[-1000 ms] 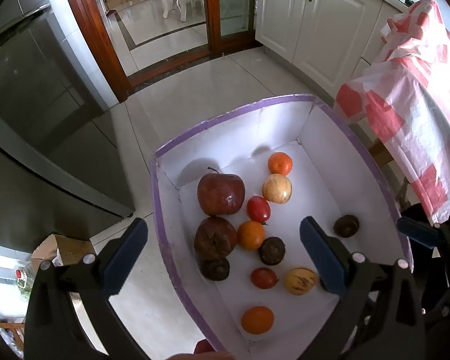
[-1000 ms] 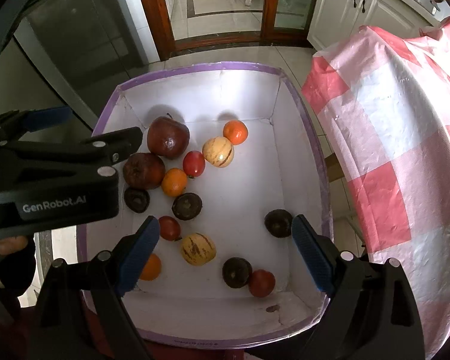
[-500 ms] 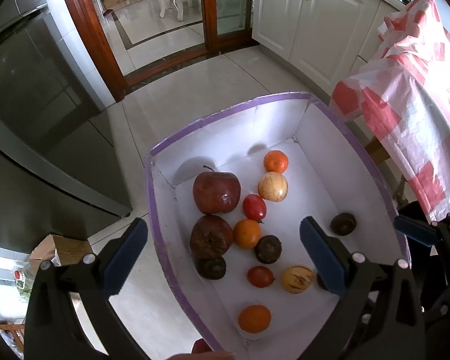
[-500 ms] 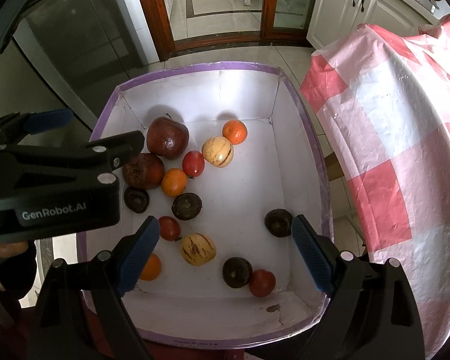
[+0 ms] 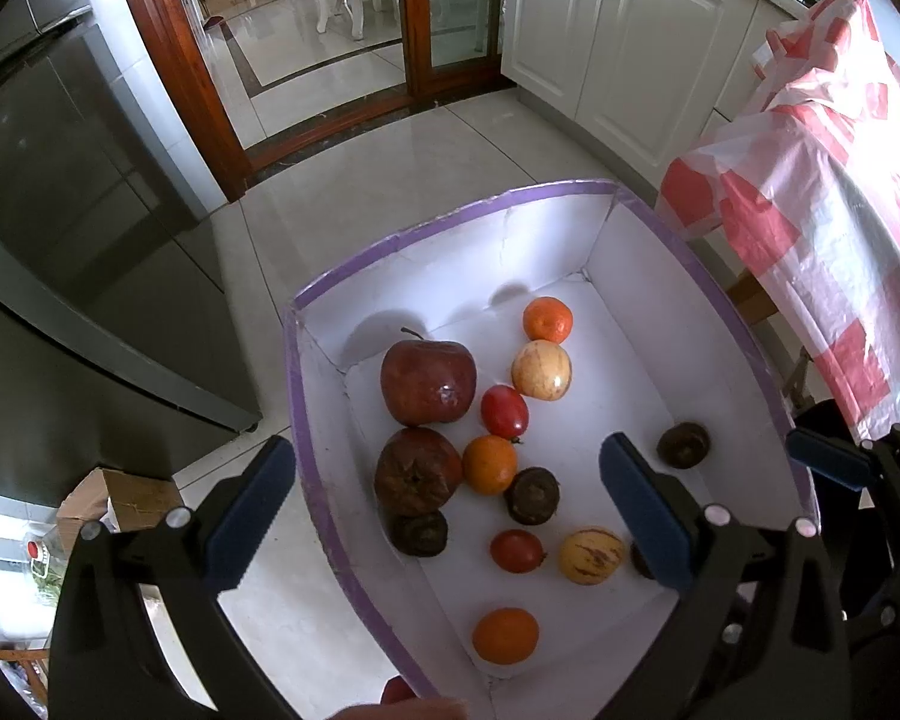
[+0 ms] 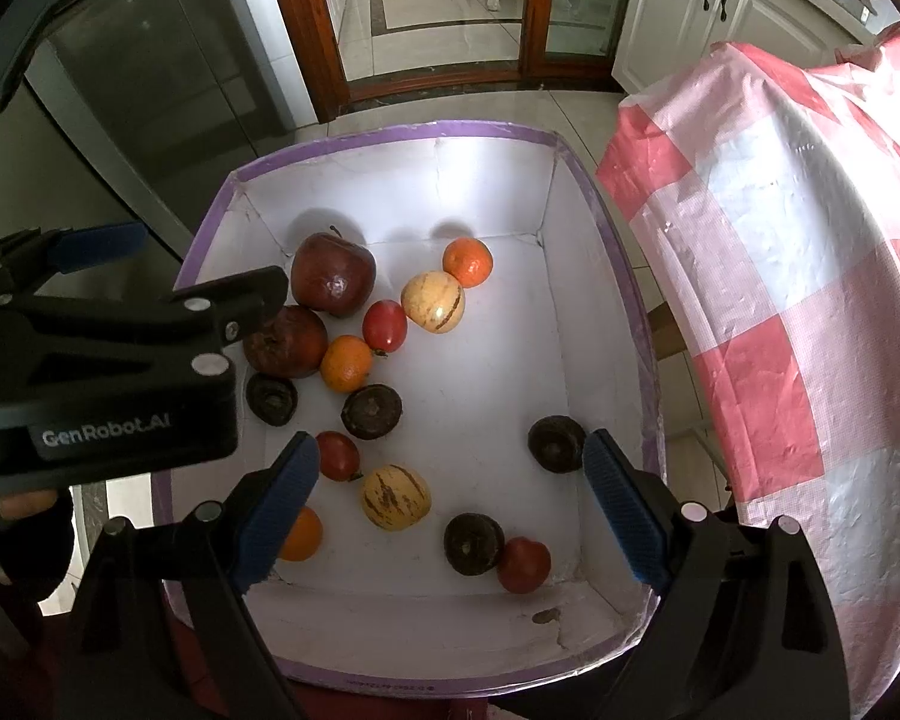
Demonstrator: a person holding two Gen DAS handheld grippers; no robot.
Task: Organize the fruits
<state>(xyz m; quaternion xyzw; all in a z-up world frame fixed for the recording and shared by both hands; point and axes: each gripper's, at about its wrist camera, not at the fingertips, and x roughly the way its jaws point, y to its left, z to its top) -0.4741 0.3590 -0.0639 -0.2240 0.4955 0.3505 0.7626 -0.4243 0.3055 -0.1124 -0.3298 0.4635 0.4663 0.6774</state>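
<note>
While fruit lies below — both claws (image 5: 444, 501) (image 6: 450, 495) gape empty.

One white cardboard box with a purple-taped rim (image 6: 390, 135) holds fifteen fruits in all. There is one large dark red apple with a stem (image 6: 333, 273) and one wrinkled red-brown fruit with a star-shaped crown (image 6: 285, 341). There are three round orange tangerines (image 6: 468, 262) (image 6: 346, 363) (image 6: 300, 534). There are three small glossy red tomatoes (image 6: 384, 325) (image 6: 337, 456) (image 6: 523, 564). There are two pale yellow melons with purple stripes (image 6: 433, 301) (image 6: 396, 497). There are four dark brown round fruits with flat caps (image 6: 272, 399) (image 6: 372, 411) (image 6: 556, 443) (image 6: 474, 543).
</note>
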